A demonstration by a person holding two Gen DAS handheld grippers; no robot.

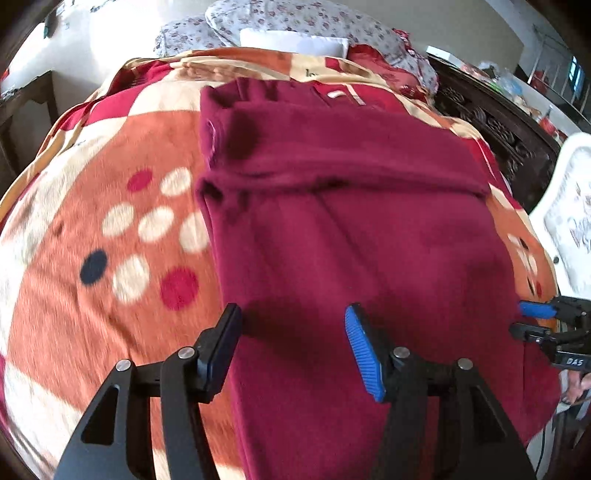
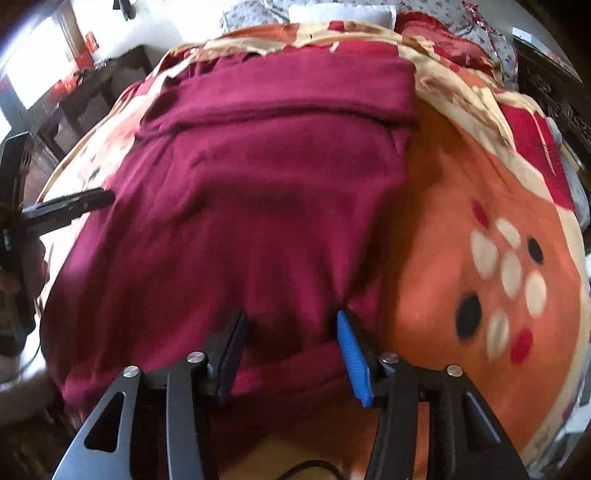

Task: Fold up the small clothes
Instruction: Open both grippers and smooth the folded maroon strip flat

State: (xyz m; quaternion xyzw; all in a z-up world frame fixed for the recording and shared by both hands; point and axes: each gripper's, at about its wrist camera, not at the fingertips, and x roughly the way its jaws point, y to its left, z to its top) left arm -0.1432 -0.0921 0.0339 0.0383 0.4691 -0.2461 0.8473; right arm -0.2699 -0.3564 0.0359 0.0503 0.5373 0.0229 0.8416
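Observation:
A maroon garment [image 1: 351,229] lies flat on a patterned orange, red and cream blanket [image 1: 110,166], its far part folded over into a thick band across it. My left gripper [image 1: 293,317] hangs open over the garment's near left part, with nothing pinched between its blue pads. At the right edge of that view my right gripper [image 1: 526,321] shows beside the garment's right border. In the right wrist view the garment [image 2: 277,203] fills the middle of the blanket [image 2: 461,184]. My right gripper [image 2: 291,321] stands open above its near hem. My left gripper [image 2: 70,210] reaches in from the left.
Floral pillows [image 1: 295,18] and a white sheet lie at the far end of the bed. Dark carved wooden furniture [image 1: 491,122] runs along the right, with a white moulded object [image 1: 569,206] beside it. A dark wooden table [image 2: 92,92] stands left. A black cable [image 2: 314,467] lies near the front edge.

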